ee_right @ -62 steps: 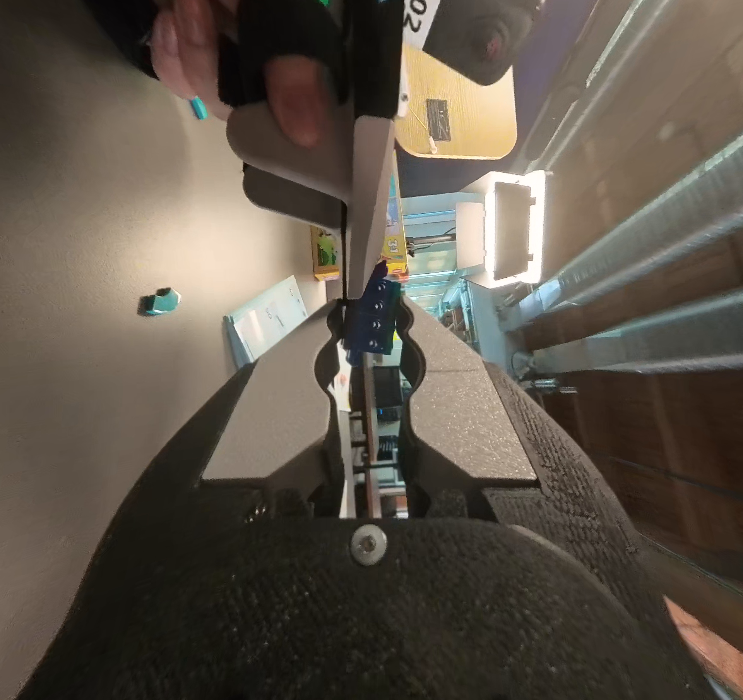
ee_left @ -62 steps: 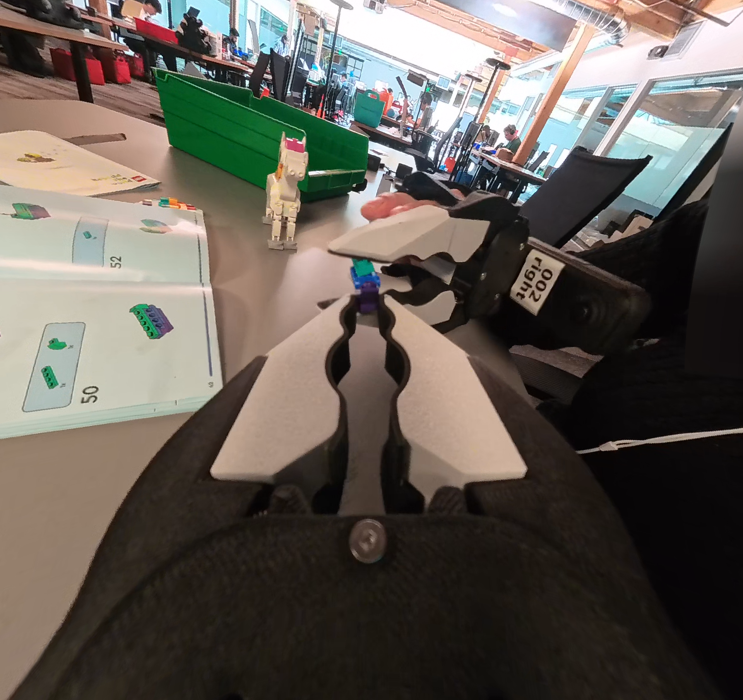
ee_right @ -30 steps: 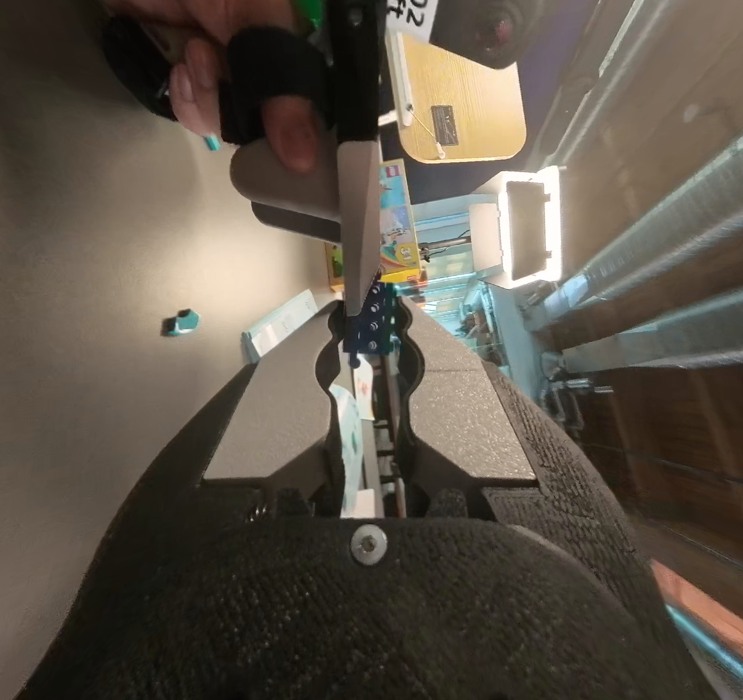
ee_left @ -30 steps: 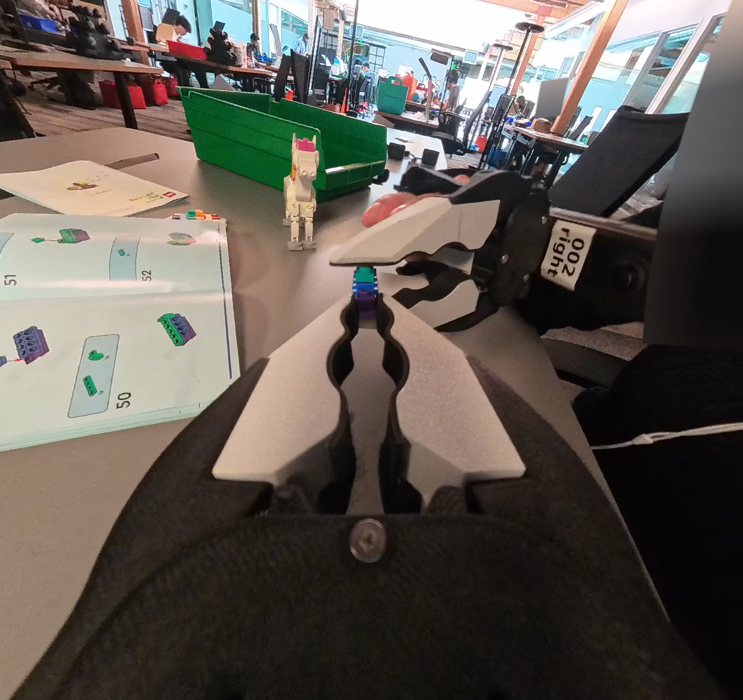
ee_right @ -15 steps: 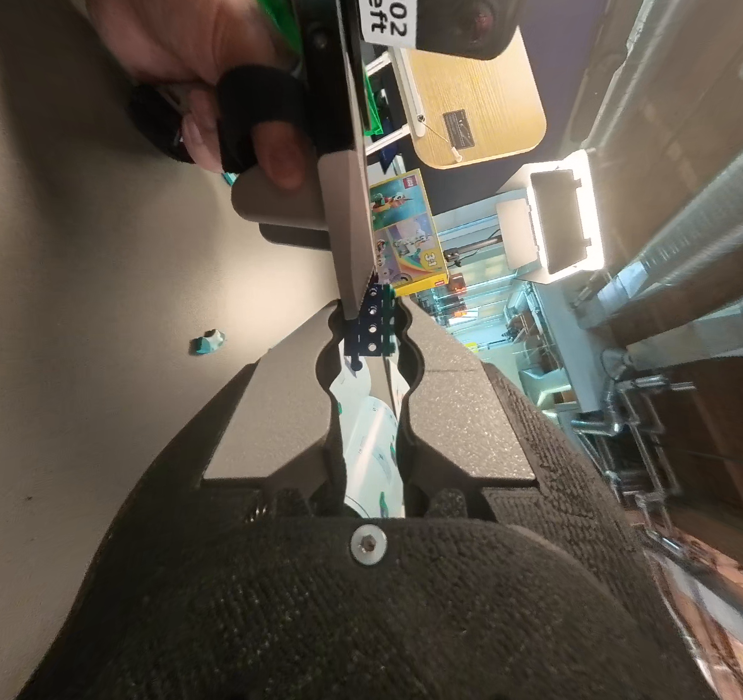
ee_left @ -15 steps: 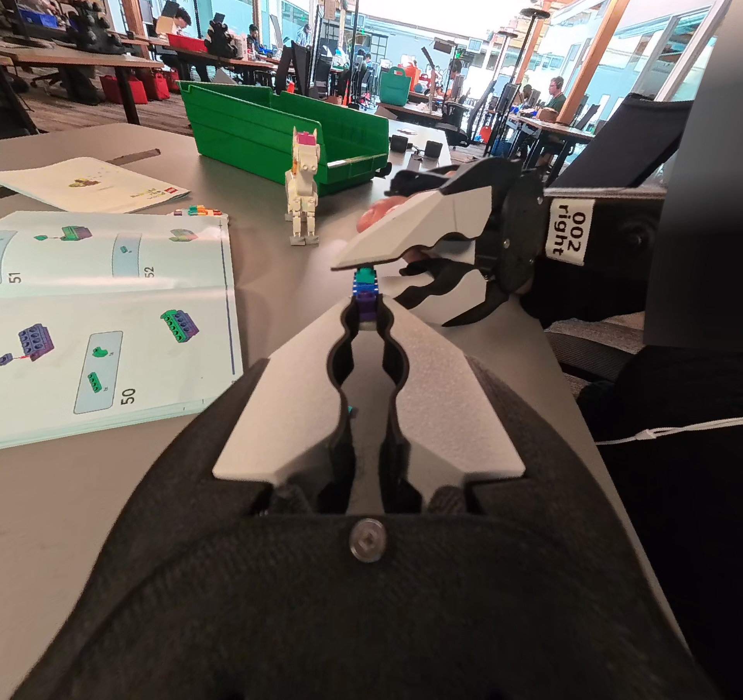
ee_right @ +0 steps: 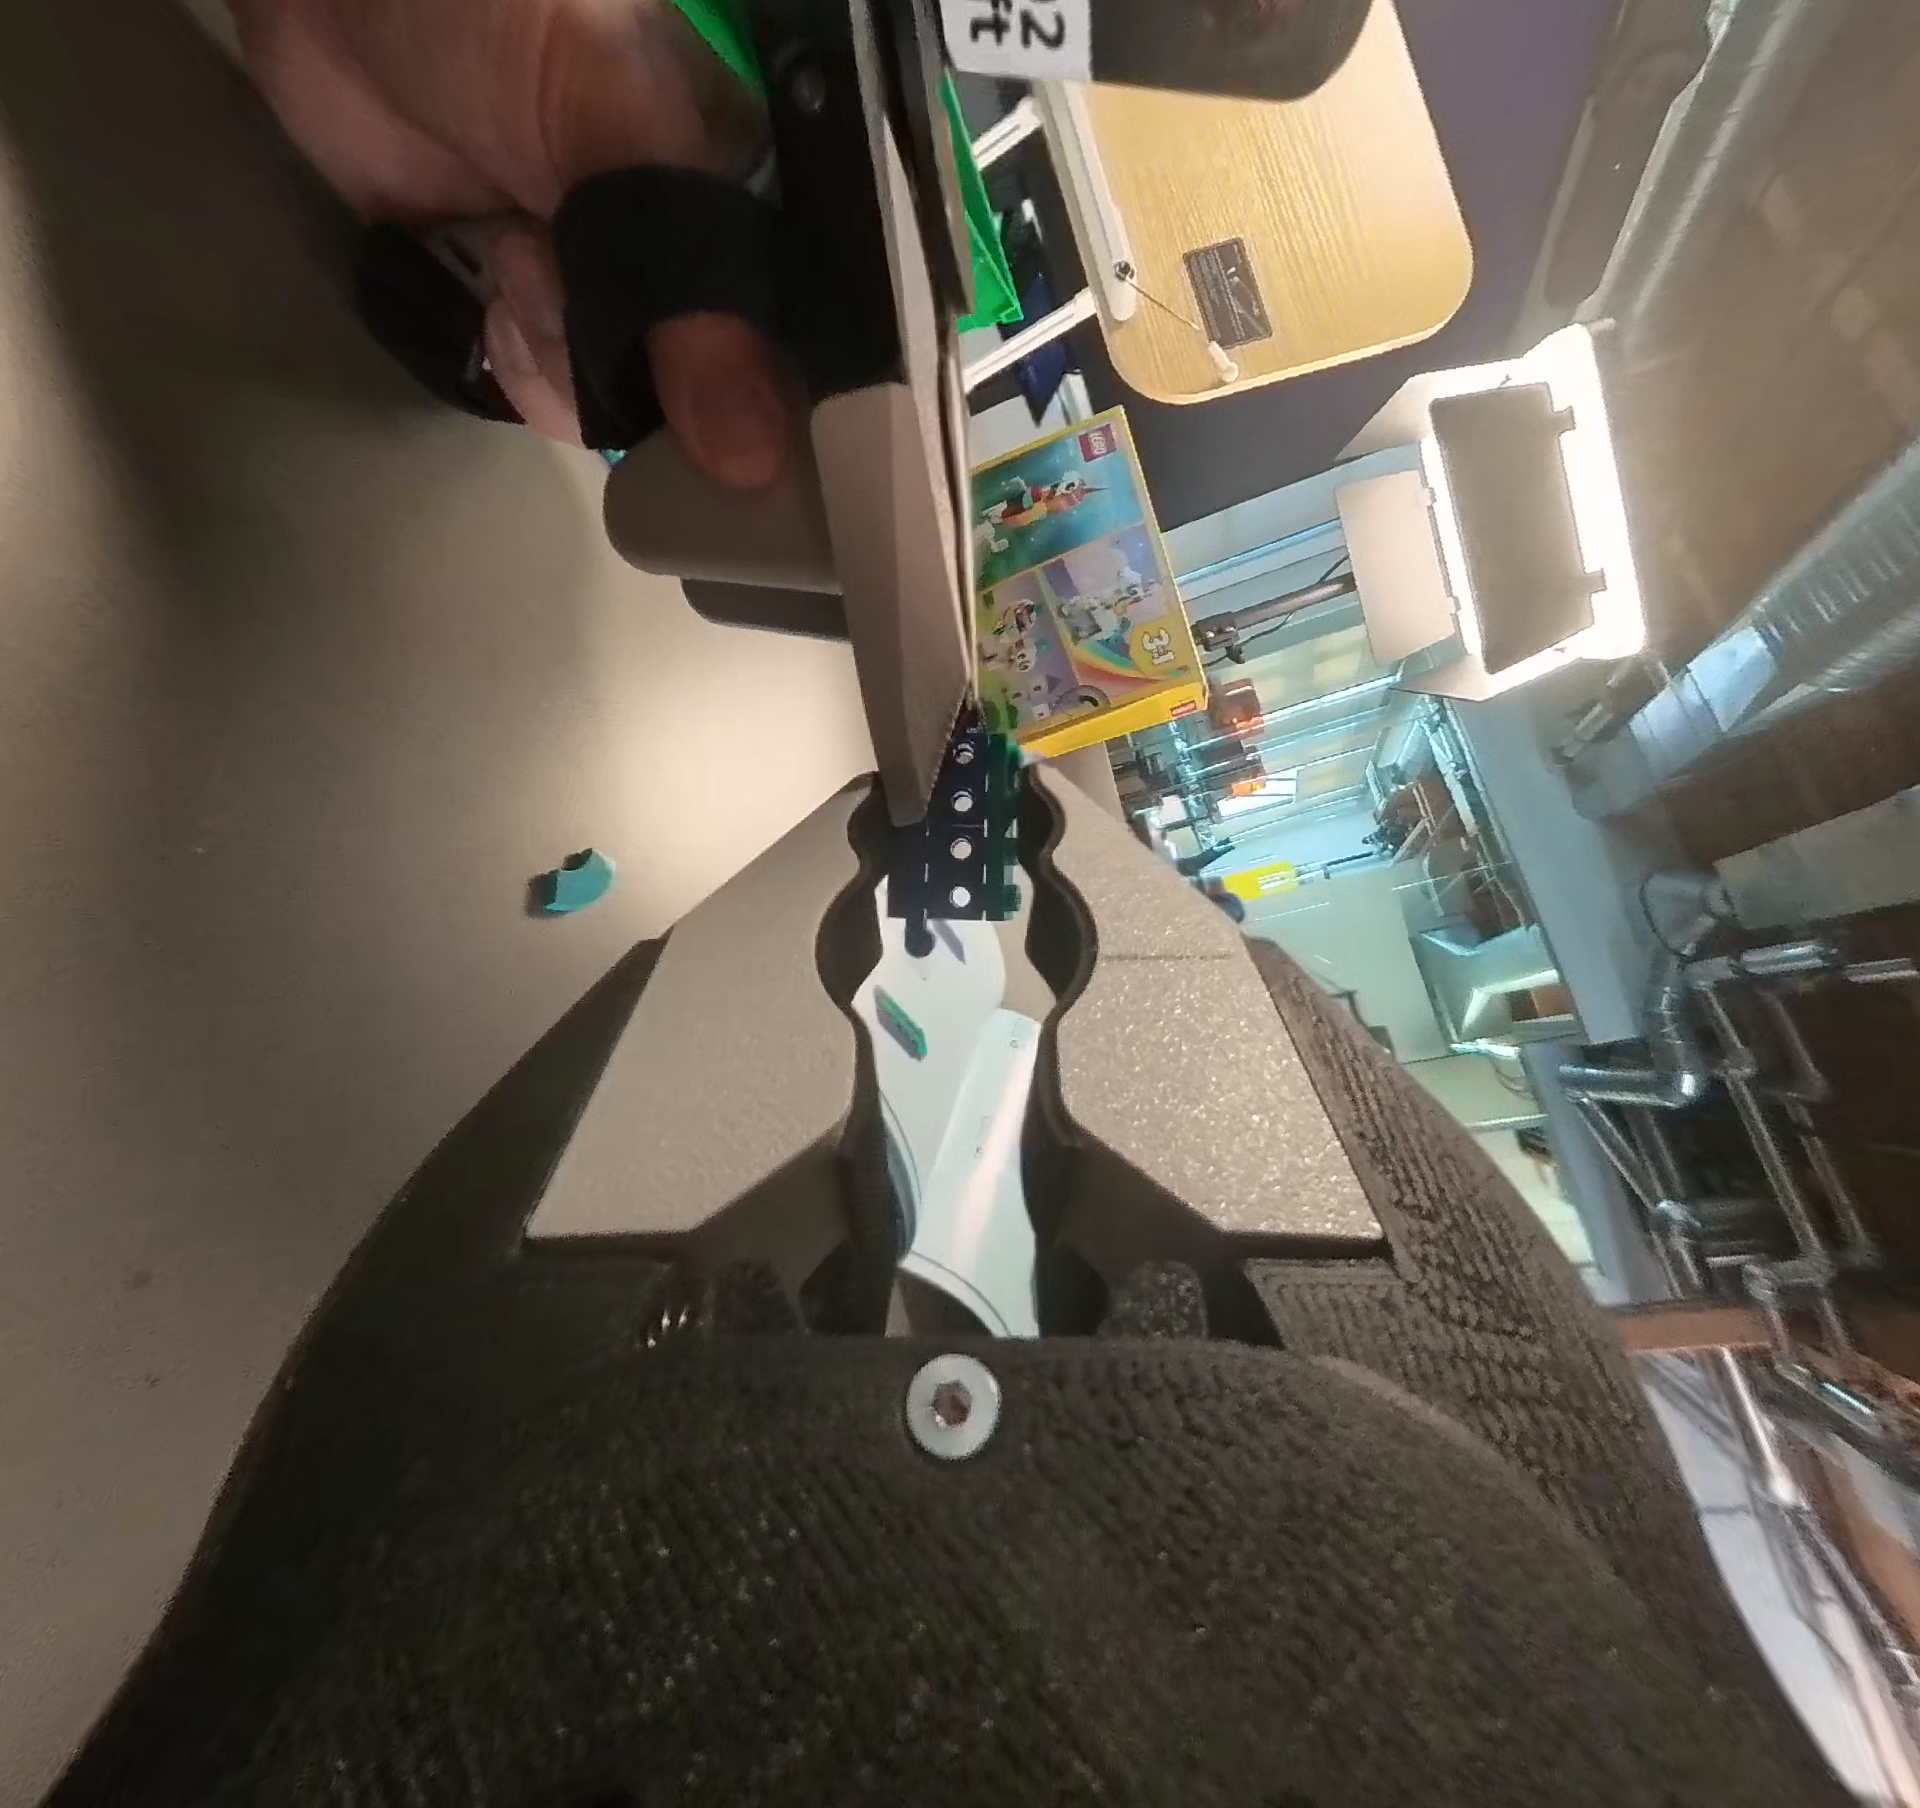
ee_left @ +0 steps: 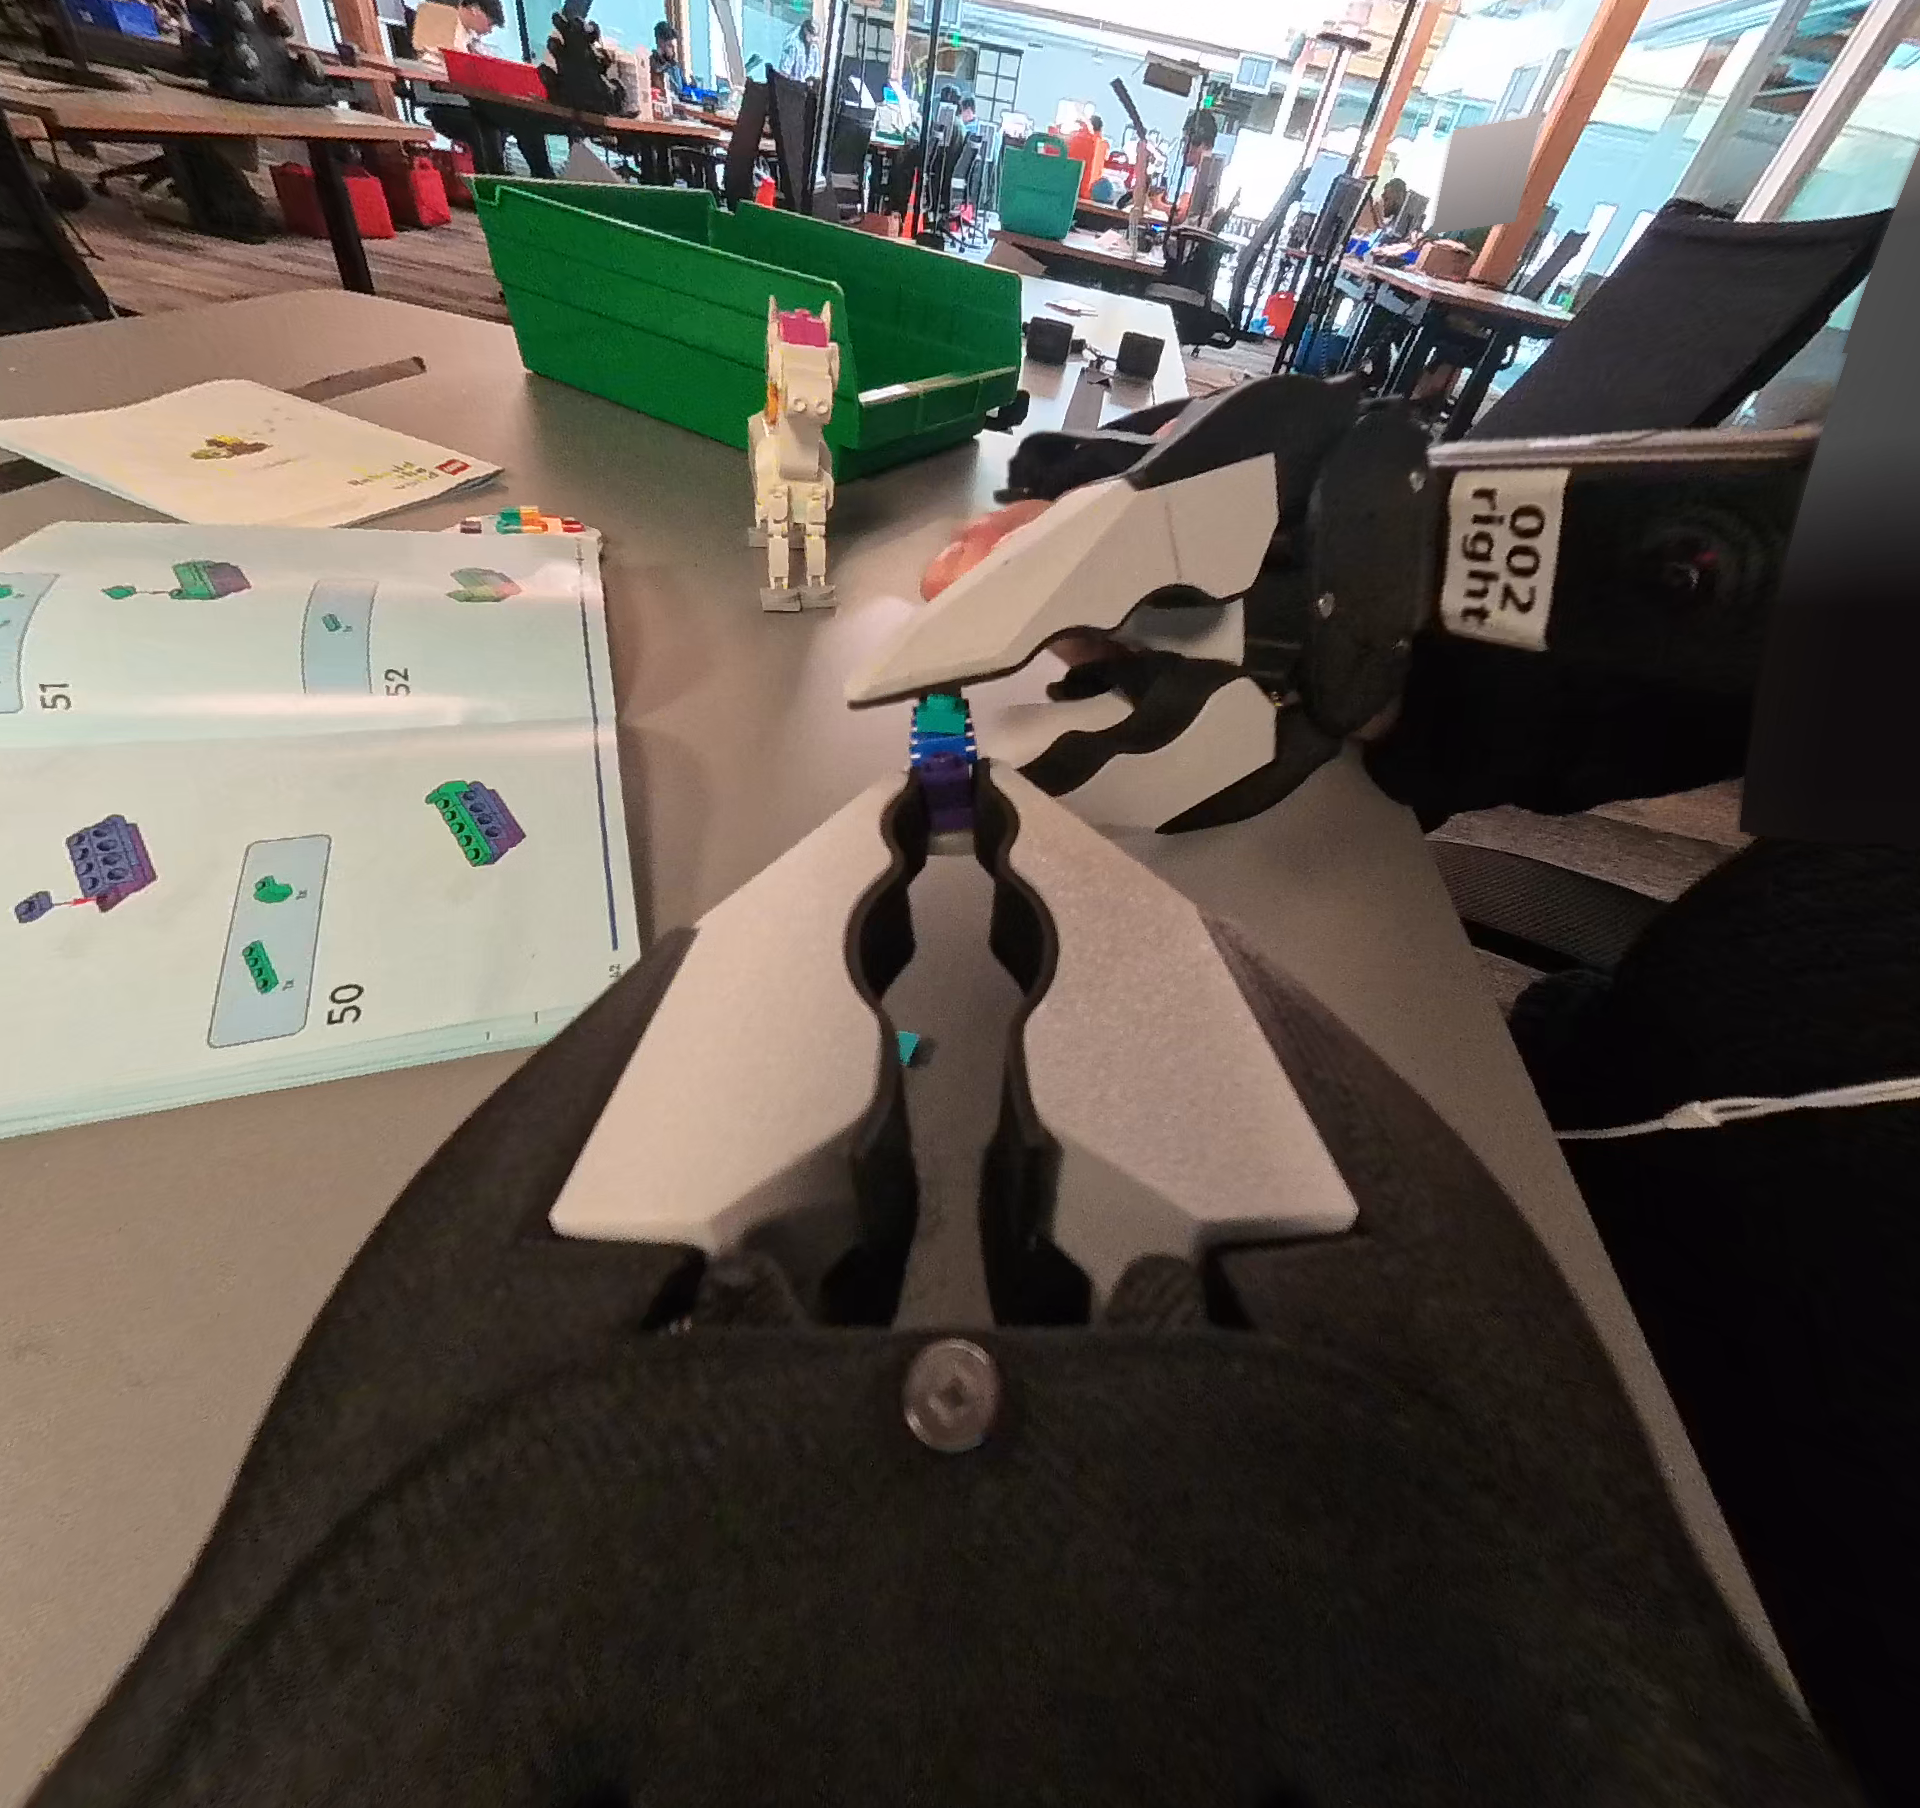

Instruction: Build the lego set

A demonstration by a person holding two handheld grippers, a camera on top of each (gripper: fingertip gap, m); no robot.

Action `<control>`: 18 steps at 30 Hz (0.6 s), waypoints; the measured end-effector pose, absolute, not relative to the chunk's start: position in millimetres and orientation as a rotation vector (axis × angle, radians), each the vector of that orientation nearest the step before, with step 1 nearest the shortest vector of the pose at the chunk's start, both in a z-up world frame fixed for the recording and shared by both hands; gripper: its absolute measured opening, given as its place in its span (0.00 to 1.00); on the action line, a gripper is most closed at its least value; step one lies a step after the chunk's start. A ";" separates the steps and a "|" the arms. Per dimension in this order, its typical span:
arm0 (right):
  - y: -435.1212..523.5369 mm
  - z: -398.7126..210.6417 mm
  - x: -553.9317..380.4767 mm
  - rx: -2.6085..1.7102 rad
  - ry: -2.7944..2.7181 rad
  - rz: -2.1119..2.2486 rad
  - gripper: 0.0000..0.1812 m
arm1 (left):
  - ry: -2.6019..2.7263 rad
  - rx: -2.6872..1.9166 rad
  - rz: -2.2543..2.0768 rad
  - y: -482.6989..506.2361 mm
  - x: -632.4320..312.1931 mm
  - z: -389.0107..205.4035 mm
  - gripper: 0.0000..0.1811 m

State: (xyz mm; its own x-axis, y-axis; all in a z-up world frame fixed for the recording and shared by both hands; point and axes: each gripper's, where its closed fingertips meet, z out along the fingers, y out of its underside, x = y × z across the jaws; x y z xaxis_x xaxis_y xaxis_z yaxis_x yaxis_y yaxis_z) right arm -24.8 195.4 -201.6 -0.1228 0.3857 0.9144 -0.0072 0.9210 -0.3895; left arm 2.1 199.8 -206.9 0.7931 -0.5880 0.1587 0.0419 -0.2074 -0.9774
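Left wrist view: small brick stack (ee_left: 943, 759), purple bottom, blue middle, teal top, held above the counter (ee_left: 312, 1239). Likely light, rigid, slick plastic; best gripped on flat side walls, low. Left hand-held gripper (ee_left: 943, 802) nearly closed, pinching the purple base. Right hand-held gripper (ee_right: 961, 849) narrow, clamped across the blue and teal layers; seems mid press-fit, could twist apart.
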 end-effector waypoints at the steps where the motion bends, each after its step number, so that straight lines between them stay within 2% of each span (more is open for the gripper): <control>1: 195.8 -202.2 -24.7 -0.298 -1.675 0.341 0.12 | 0.434 -1.698 -0.599 200.0 2.1 -207.3 0.04; 18: 197.8 -206.1 -28.4 -0.329 -1.675 0.358 0.13 | 0.414 -1.727 -0.633 201.8 -0.5 -210.2 0.04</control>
State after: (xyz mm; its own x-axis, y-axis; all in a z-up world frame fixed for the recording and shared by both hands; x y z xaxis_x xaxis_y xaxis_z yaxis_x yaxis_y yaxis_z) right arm -28.4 197.8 -206.1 -0.1312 0.4143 0.9006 0.0103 0.9090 -0.4166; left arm -0.5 201.8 -210.2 0.7892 -0.5827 0.1938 0.0557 -0.2464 -0.9676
